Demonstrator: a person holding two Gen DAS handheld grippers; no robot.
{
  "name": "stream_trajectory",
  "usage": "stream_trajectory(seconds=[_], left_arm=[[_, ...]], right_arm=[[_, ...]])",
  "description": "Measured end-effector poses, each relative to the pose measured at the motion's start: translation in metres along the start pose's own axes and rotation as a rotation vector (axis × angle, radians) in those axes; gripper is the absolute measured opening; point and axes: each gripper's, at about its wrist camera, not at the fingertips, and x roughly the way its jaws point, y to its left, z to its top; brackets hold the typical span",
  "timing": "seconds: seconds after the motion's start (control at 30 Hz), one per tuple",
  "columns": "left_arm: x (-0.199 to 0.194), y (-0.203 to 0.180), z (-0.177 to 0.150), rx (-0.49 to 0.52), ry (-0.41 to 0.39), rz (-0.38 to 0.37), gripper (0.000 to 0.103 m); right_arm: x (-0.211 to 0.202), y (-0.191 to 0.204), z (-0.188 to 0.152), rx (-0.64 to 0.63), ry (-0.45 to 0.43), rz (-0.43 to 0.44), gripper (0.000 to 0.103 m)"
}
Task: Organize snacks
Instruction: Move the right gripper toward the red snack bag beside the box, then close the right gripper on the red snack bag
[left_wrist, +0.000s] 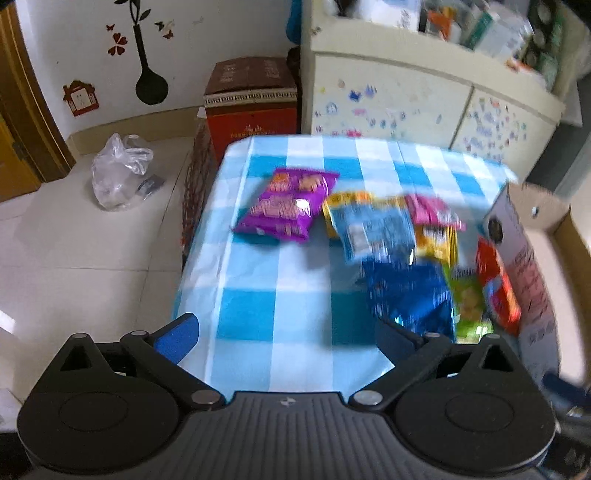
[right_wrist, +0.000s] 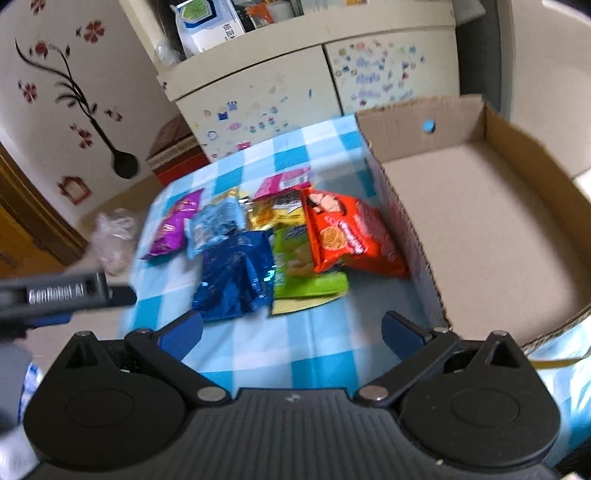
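- Left wrist view: the left gripper (left_wrist: 288, 332) is hanging over the near edge of the table (left_wrist: 258, 295), jaws spread wide and holding nothing.
- A purple bag (left_wrist: 286, 205) is lying alone toward the far left of the checked cloth.
- Just right of it a light blue bag (left_wrist: 373, 229) is lying on a yellow bag (left_wrist: 436, 240), with a pink bag (left_wrist: 434, 210) behind them.
- A dark blue bag (left_wrist: 413, 295) is sitting nearer, next to a green bag (left_wrist: 469, 302).
- A red bag (left_wrist: 496, 284) is leaning on the box (left_wrist: 532, 280) at the right.
- A plastic bag (left_wrist: 118, 171) is lying on the floor, far left.
- Right wrist view: the right gripper (right_wrist: 291, 332) is hanging over the near part of the table (right_wrist: 295, 350), jaws wide apart and empty.
- The snacks are bunched in the middle: purple bag (right_wrist: 171, 225), light blue bag (right_wrist: 214, 225), dark blue bag (right_wrist: 234, 277), green bag (right_wrist: 299, 266), yellow bag (right_wrist: 275, 212), pink bag (right_wrist: 282, 182).
- The red bag (right_wrist: 345, 236) is touching the box (right_wrist: 480, 229), which is sitting open at the right with nothing inside.
- The left gripper (right_wrist: 122, 293) is poking in from the left.
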Motion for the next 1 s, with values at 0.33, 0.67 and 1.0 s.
stream_trajectory(seconds=[0.33, 0.67, 1.0], left_arm=[[0.006, 0.011, 0.046, 0.025, -0.056, -0.041, 0.103], [0.035, 0.009, 0.030, -0.043, 0.005, -0.125, 0.103], [0.054, -0.009, 0.024, -0.044, 0.059, -0.191, 0.103]], right_arm=[[-0.016, -0.018, 0.004, 0.035, -0.105, 0.060, 0.099], [-0.004, -0.011, 0.009, -0.087, -0.174, 0.027, 0.082], [0.032, -0.006, 0.021, -0.131, -0.180, -0.031, 0.067]])
